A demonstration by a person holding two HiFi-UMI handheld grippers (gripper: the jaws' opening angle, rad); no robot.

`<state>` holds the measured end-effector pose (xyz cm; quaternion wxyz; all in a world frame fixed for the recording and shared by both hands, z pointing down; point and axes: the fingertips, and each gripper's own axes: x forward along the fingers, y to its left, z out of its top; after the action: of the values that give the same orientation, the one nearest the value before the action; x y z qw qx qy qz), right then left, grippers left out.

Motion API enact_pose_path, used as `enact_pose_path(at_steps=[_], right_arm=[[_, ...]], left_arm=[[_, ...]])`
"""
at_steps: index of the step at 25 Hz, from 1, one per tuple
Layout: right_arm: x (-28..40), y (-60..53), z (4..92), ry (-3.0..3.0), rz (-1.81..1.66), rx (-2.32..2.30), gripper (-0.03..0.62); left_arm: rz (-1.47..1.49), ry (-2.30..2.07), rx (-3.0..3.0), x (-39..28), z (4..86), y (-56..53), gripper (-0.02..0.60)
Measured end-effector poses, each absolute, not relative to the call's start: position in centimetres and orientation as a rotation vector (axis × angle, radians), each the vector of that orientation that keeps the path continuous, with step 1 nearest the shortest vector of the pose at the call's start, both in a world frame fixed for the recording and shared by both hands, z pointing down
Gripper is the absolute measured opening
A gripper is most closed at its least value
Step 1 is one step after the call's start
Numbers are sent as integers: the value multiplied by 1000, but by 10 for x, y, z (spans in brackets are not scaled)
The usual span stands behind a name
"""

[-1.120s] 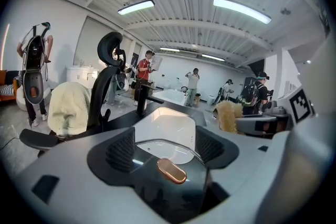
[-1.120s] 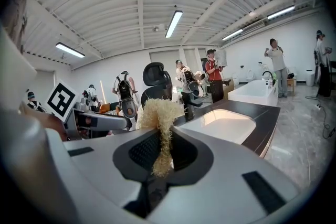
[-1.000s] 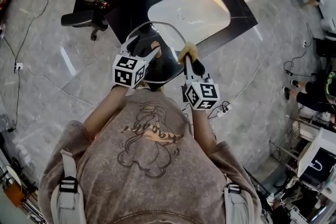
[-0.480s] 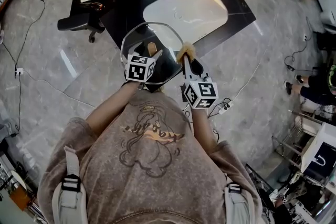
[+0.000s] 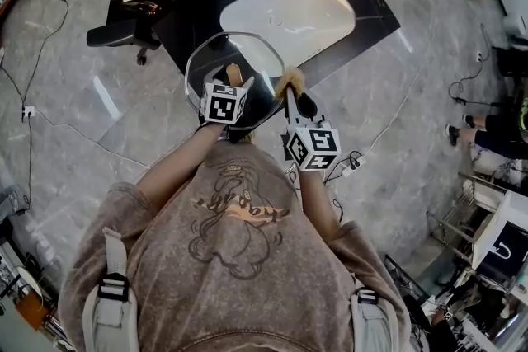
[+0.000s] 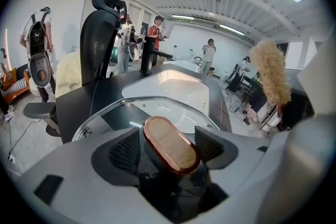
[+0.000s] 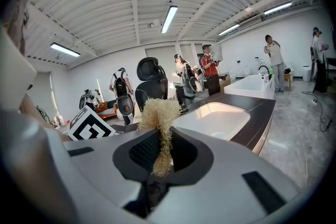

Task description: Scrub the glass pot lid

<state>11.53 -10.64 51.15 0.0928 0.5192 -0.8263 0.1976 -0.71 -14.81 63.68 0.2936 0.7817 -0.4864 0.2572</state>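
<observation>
Head view, L gripper (image 5: pixel 233 85) clamps lid (image 5: pixel 252 53), R gripper (image 5: pixel 294 98) pinches scrubber (image 5: pixel 290 81)

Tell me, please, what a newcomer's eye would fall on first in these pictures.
The big round glass pot lid, held in front of the person, draws the eye first; the left gripper is shut on its wooden-topped knob. Next comes the shaggy tan scrubber pinched in the right gripper, at the lid's right edge in the head view. Behind both lies the bright white sink basin, set in a dark counter.
</observation>
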Motion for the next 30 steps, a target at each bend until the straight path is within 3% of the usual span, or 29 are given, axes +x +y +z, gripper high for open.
enact_pose_path(at_steps=[30], right_arm=[[119,-99,523,-2459,610,1499,43]], left_arm=[[836,-1239,1958,-10,641,-139,284]])
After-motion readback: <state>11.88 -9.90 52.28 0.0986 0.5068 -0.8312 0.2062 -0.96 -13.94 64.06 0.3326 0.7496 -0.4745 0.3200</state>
